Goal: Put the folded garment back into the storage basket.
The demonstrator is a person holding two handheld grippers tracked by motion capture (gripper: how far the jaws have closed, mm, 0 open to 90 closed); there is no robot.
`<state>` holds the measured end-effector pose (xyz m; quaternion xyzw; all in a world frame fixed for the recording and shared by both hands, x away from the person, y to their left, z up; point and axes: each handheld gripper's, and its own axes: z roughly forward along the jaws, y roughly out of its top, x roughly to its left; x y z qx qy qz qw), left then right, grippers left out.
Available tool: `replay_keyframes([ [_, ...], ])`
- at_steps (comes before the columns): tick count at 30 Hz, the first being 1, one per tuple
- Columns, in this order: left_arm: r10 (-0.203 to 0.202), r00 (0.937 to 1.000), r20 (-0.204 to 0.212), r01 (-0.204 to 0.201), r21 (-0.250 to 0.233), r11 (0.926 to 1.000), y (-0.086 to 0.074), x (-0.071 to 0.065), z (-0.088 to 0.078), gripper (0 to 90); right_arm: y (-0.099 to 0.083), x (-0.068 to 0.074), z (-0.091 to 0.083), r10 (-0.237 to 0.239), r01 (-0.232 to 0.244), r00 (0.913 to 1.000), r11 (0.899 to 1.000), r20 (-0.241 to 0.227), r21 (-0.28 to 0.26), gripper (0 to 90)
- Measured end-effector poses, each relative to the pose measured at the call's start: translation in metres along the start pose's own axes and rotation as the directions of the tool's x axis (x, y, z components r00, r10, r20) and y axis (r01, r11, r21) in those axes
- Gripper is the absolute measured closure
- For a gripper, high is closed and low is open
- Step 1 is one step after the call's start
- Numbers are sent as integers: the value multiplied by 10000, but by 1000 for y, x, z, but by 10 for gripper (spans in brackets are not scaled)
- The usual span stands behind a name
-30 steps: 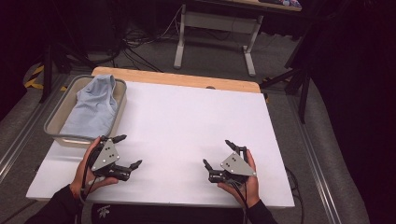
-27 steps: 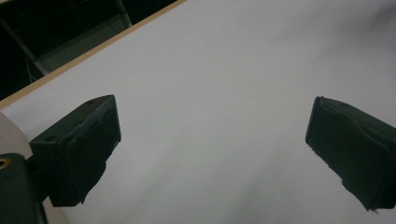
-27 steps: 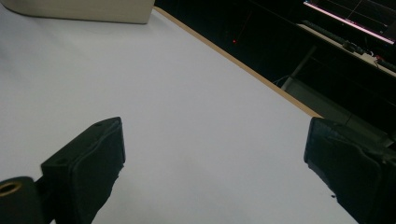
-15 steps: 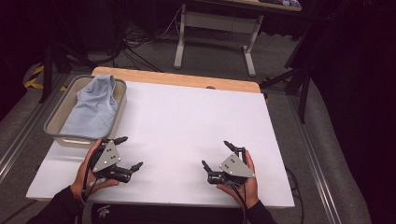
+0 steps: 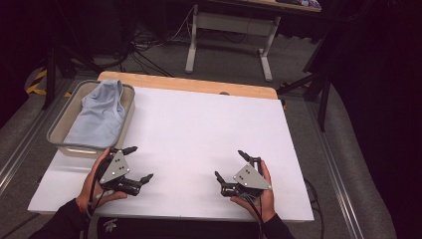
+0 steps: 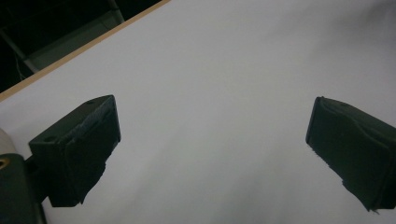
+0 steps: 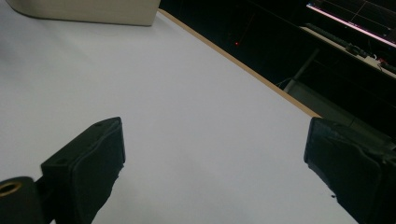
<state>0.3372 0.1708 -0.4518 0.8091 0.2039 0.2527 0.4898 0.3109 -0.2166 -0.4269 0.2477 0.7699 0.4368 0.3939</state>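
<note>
bin: grey bin (image 5: 58, 130) at table's far-left edge, light blue cloth (image 5: 98, 113) lying in it, long axis running away from the person
left gripper: (image 5: 135, 163) nearer, just short of the bin's near wall, jaws spread, empty
right gripper: (image 5: 232, 166) well apart to the right, jaws spread, empty, low over white tabletop (image 5: 199, 129)

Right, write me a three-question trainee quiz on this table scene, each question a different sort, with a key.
1. True or false: the light blue cloth lies inside the grey rectangular plastic tub.
2. Which gripper is nearer the tub? A) left gripper B) right gripper
3. Fill in: both grippers hover over the white table top with jaws ____.

Key: 1 true; 2 A; 3 open, holding nothing.
</note>
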Motion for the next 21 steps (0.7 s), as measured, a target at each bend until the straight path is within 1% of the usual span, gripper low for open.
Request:
replay_keyframes([
  [12, -74, 10000, -42, 74, 34, 10000, 1, 0, 1, 38, 0, -1, 0, 88, -89, 9999, 9999, -84, -69, 63],
  [16, -12, 10000, -51, 12, 41, 10000, 2, -1, 2, 38, 0, -2, -1, 74, -74, 10000, 9999, -67, -103, 63],
  [18, -9, 10000, -43, 10, 69, 10000, 1, -1, 2, 38, 0, -3, -1, 160, -161, 9999, 9997, -56, -170, 63],
  [21, -108, 9999, -69, 108, 91, 9999, 1, -1, 3, 38, 1, -4, -2, 190, -191, 9998, 9996, -52, -219, 63],
])
